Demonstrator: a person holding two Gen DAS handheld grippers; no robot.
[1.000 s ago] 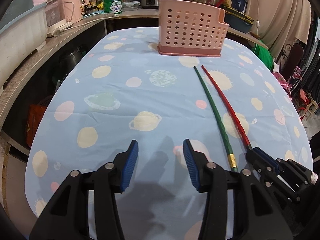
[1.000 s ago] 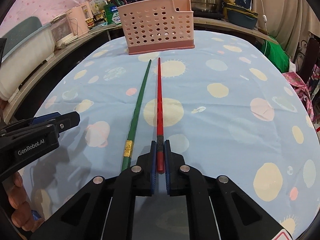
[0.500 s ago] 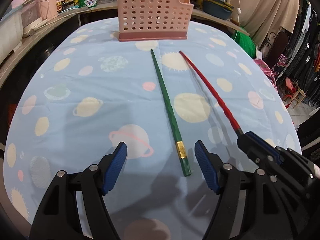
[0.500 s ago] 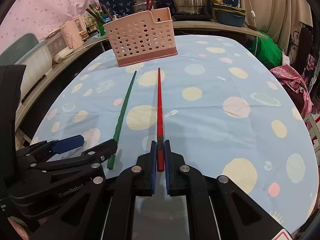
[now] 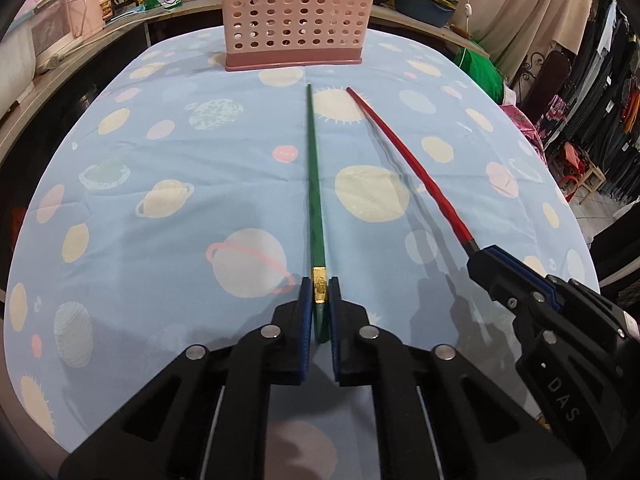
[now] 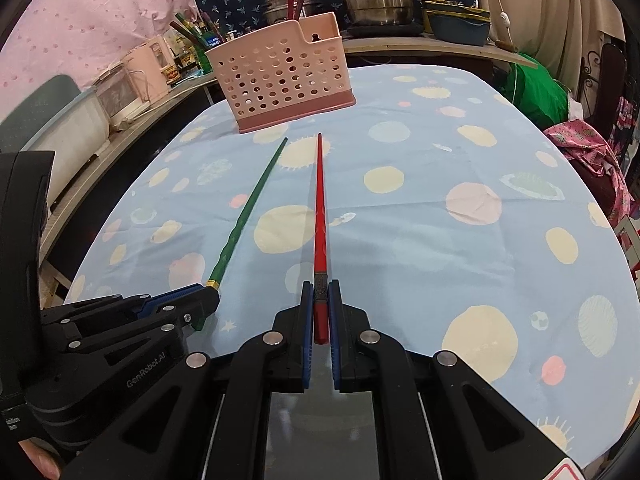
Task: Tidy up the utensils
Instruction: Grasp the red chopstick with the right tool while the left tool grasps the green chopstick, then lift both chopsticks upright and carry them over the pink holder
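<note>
The tabletop (image 5: 168,216) is covered by a pale blue cloth printed with planets, suns and pastel dots, and it fills most of both wrist views. Around its far and left edges runs a wooden counter (image 6: 440,46) crowded with steel pots, a dark blue tub and pink appliances.

At the far end of the tabletop stands a pink perforated utensil basket (image 5: 294,16), upright on its darker pink base; in the right wrist view it sits far and left of centre (image 6: 280,72), with a few sticks rising behind its rim.

The left gripper (image 5: 320,300) has its blue-padded fingers (image 5: 305,320) pressed in on the near end of the green chopstick (image 5: 314,184), pinching it at its gold band. The stick runs straight away from the gripper toward the basket, its far tip stopping short of the basket's base. Whether the stick rests on the cloth or is raised I cannot tell.

The right gripper (image 6: 321,304) pinches the near end of the red chopstick (image 6: 320,208) between its fingers (image 6: 306,320), just by the dark band. That stick also points toward the basket, lying to the right of the green one (image 6: 248,216), with the two tips near each other and the near ends farther apart.
</note>
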